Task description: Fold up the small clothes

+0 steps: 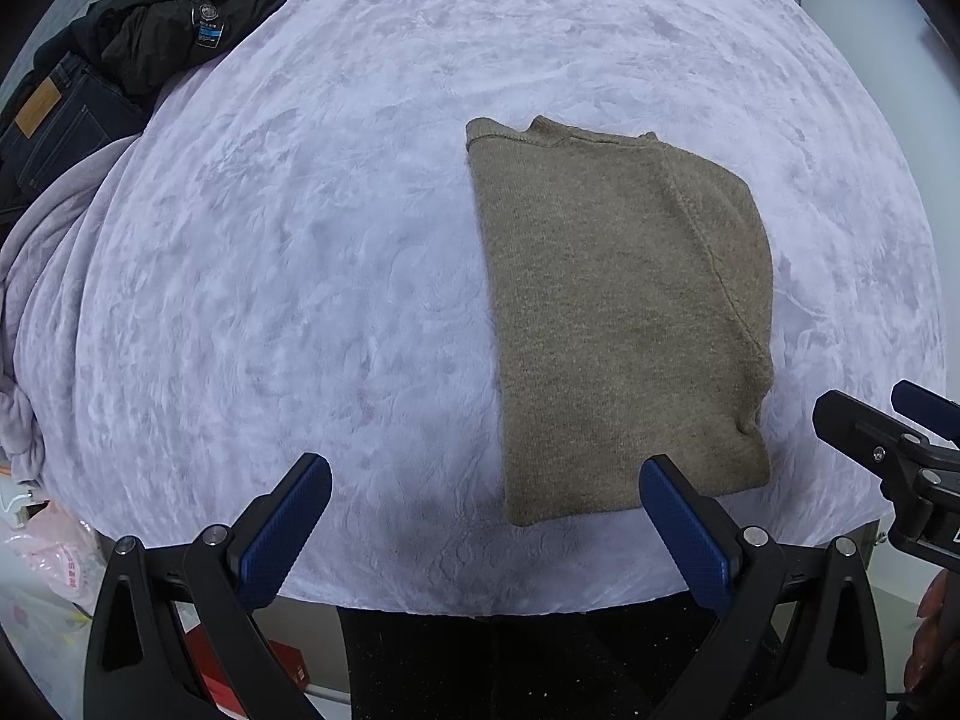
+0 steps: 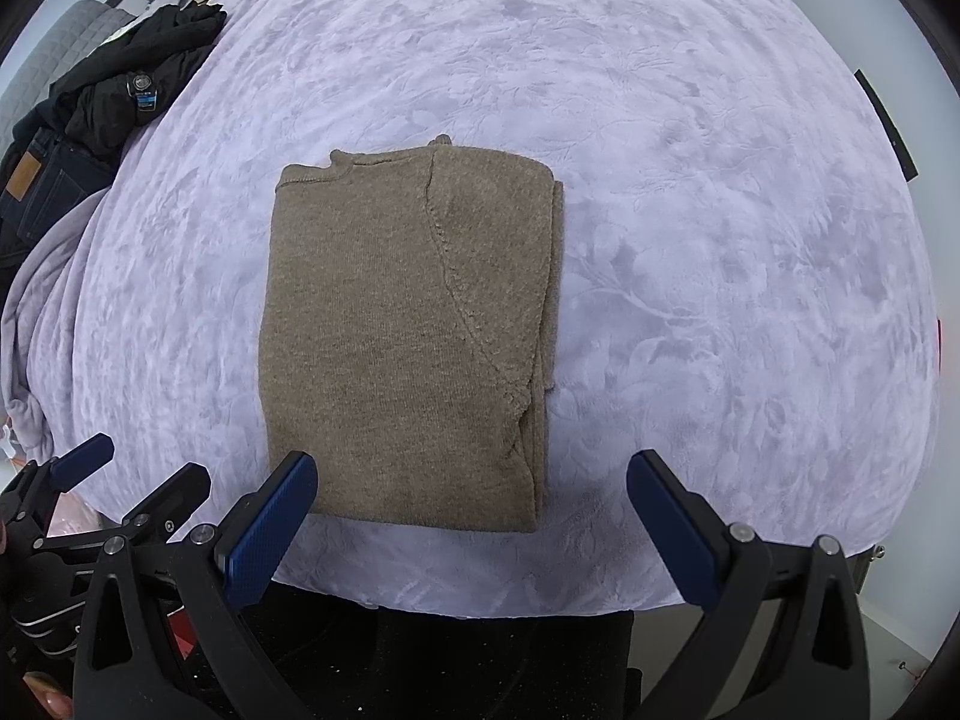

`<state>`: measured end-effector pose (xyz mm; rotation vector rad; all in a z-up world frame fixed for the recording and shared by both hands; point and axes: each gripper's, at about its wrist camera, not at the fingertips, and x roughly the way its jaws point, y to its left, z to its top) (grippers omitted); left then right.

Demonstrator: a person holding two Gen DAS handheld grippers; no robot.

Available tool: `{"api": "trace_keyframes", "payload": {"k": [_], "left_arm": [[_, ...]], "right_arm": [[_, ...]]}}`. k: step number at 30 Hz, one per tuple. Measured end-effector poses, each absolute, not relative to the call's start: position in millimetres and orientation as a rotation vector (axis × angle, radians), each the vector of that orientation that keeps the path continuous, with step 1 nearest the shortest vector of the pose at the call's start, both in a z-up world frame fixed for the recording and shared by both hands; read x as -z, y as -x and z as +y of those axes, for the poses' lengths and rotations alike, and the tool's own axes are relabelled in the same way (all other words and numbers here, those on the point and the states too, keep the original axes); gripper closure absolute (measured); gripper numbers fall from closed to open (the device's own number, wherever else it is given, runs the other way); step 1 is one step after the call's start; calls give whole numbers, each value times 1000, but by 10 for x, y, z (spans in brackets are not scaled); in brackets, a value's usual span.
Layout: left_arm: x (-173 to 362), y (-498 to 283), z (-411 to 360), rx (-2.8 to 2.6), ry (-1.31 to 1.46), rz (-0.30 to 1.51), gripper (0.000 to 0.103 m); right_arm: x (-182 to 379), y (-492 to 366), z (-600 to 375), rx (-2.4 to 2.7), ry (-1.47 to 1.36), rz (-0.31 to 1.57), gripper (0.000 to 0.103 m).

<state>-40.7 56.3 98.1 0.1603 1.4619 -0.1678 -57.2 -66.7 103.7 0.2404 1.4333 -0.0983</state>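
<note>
A small brown knitted garment [image 1: 618, 312] [image 2: 408, 336] lies folded into a tall rectangle on the lilac fleece blanket [image 1: 300, 276] [image 2: 720, 276]. My left gripper [image 1: 486, 480] is open and holds nothing. It hovers over the near edge, with its right finger beside the garment's near corner. My right gripper [image 2: 471, 477] is open too, straddling the garment's near edge from above without touching it. In the left wrist view the right gripper [image 1: 888, 420] shows at the right edge. The left gripper [image 2: 129, 468] shows at the lower left of the right wrist view.
A heap of black clothing [image 1: 174, 24] [image 2: 138, 72] and dark jeans [image 1: 54, 120] [image 2: 36, 180] lies at the far left of the bed. A bunched lilac cover [image 1: 36, 300] hangs off the left side. Pink bags [image 1: 54, 564] and a red box [image 1: 252, 672] sit on the floor.
</note>
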Motion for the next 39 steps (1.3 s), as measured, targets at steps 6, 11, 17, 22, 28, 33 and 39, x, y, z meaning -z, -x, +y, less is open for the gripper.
{"api": "trace_keyframes", "payload": {"k": [6, 11, 17, 22, 28, 33, 39], "left_arm": [[-980, 411, 560, 168, -160, 1461, 0], [-979, 417, 552, 165, -158, 1461, 0], [-979, 422, 547, 165, -158, 1461, 0], [-980, 424, 546, 164, -158, 1462, 0], [-985, 436, 549, 164, -163, 1461, 0], [-985, 445, 554, 166, -164, 1460, 0], [-985, 448, 549, 162, -161, 1461, 0]], "right_arm": [[-1038, 573, -668, 100, -241, 1433, 0], [-1027, 570, -671, 103, -245, 1436, 0], [-1022, 583, -680, 102, -244, 1437, 0], [-1016, 597, -679, 103, -245, 1436, 0], [-1018, 601, -680, 101, -244, 1437, 0], [-1019, 605, -678, 102, -245, 1436, 0], [-1021, 603, -685, 101, -243, 1437, 0]]}}
